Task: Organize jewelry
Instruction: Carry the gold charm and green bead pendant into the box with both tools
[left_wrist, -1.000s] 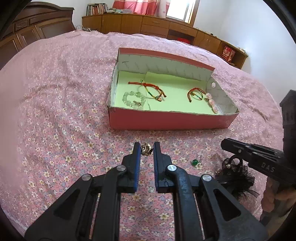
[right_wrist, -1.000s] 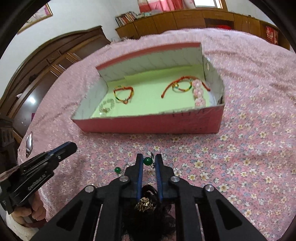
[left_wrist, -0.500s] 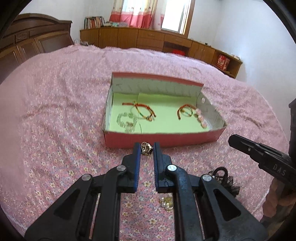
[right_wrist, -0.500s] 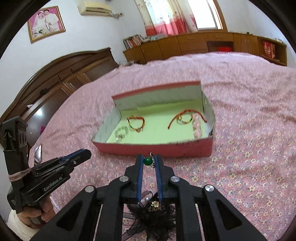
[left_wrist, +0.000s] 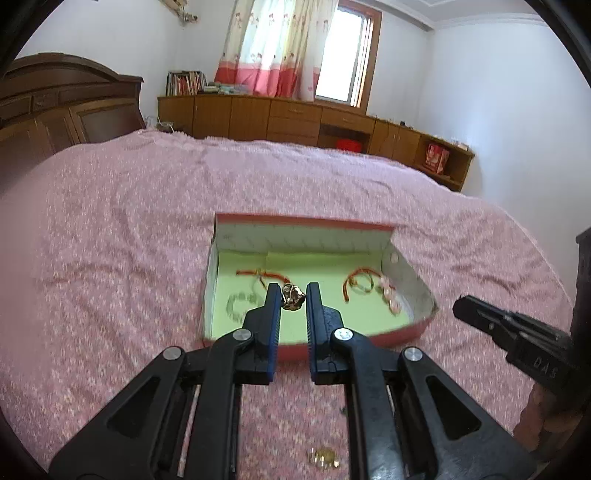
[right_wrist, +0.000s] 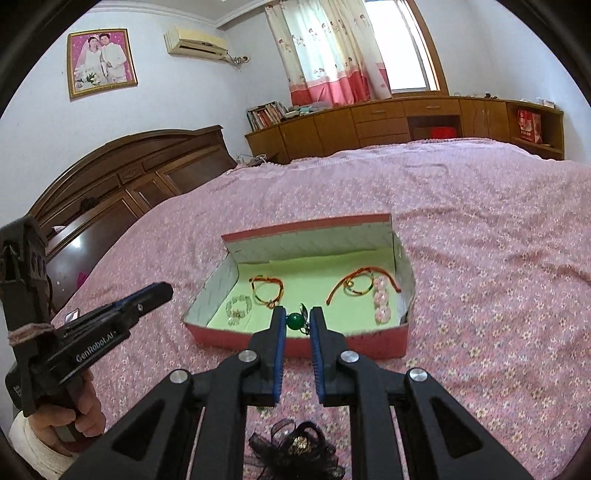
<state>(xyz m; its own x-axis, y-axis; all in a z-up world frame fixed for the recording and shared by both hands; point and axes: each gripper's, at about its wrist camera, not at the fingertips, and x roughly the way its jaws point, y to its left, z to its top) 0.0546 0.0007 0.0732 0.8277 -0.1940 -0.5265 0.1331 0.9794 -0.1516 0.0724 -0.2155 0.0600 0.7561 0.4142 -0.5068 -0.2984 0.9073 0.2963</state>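
Gold, crumpled trinket (left_wrist: 292, 297) pinched in left gripper (left_wrist: 291, 297). Glossy green bead (right_wrist: 294, 320) clamped in right gripper (right_wrist: 297, 320), above pink box (right_wrist: 347, 343).

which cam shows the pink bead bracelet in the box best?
Right wrist: the pink bead bracelet lies sharp and unobstructed by the right wall of the box, beads countable. Left wrist shows it motion-blurred, only a pale smear.

Left wrist view motion-blurred: bracelets (left_wrist: 357, 286) in box (left_wrist: 421, 325) indistinct. Gold trinket (left_wrist: 324, 458) partly behind tongs. Right wrist view: black hair bow (right_wrist: 295, 450) cut off by bottom edge.
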